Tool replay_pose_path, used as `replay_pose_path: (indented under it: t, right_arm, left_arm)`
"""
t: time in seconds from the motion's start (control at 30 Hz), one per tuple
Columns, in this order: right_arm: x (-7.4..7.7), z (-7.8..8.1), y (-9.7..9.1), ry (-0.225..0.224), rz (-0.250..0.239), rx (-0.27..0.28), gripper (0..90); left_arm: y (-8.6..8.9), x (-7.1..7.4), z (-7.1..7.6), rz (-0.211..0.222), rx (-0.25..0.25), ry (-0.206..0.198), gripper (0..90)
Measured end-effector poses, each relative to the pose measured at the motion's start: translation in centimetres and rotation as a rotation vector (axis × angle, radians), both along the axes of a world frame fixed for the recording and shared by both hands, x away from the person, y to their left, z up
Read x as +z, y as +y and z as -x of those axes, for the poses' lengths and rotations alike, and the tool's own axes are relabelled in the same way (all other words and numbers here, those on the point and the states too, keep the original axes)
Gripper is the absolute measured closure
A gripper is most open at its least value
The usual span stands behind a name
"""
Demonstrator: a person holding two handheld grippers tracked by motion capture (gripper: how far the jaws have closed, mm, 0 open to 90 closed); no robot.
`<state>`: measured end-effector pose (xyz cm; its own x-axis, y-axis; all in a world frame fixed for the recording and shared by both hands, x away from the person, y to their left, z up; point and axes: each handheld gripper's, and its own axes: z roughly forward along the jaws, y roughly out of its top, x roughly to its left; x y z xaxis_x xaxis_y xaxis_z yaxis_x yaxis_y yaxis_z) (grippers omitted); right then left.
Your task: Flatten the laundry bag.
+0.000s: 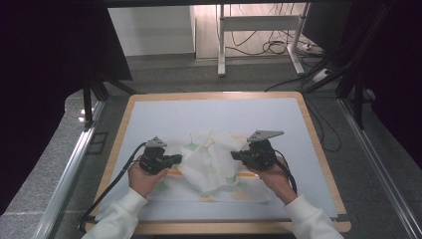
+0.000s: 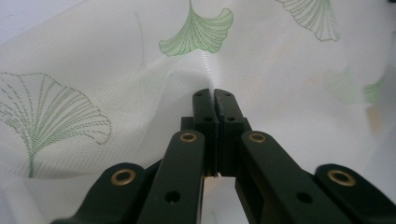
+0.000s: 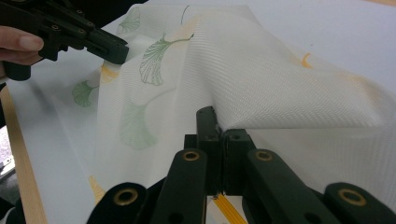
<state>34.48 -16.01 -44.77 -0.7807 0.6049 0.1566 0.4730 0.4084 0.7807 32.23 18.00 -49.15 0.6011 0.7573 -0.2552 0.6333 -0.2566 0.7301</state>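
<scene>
The thin white woven cloth printed with green and yellow ginkgo leaves (image 1: 211, 159) lies bunched at the near middle of the pale blue mat (image 1: 219, 117) on the wooden-edged table (image 1: 318, 149). My left gripper (image 2: 214, 93) has its jaws closed on a raised fold of the cloth; my right gripper (image 3: 215, 122) is likewise pinched onto an edge, its jaws together. I judge the step to be lifting or spreading the cloth: both pinches should stay firm and the hands should part evenly, keeping the weave from slipping free. I can read no brand, label or writing.
</scene>
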Motion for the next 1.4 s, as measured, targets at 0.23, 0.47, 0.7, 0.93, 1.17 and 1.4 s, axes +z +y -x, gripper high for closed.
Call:
replay_pose_path:
  t: [0.23,0.47,0.7,0.93,1.17,1.4]
  right_arm:
    - [0.1,-0.6,0.1,0.001,-0.010,-0.011,87.4]
    - [0.8,-5.2,0.9,0.016,-0.017,-0.068,86.1]
    - [-0.9,-13.1,1.6,0.082,-0.049,-0.195,81.3]
    - [-2.9,-15.0,-0.9,0.050,-0.083,-0.330,53.5]
    - [-0.2,-9.5,-1.8,-0.039,0.009,-0.177,47.2]
    - [-3.0,-4.2,-1.2,0.025,0.093,-0.063,43.1]
  left_arm:
    - [0.5,0.7,-0.9,0.052,0.006,0.016,89.7]
    - [0.8,1.6,-4.9,0.070,0.074,0.015,89.7]
    - [1.1,0.8,-9.9,0.121,0.155,0.015,89.5]
    - [1.2,1.2,-8.0,0.049,0.143,-0.105,51.9]
    - [0.4,0.2,-3.3,-0.044,0.015,-0.068,44.3]
    - [-0.5,-2.4,-0.7,-0.121,-0.040,-0.009,41.4]
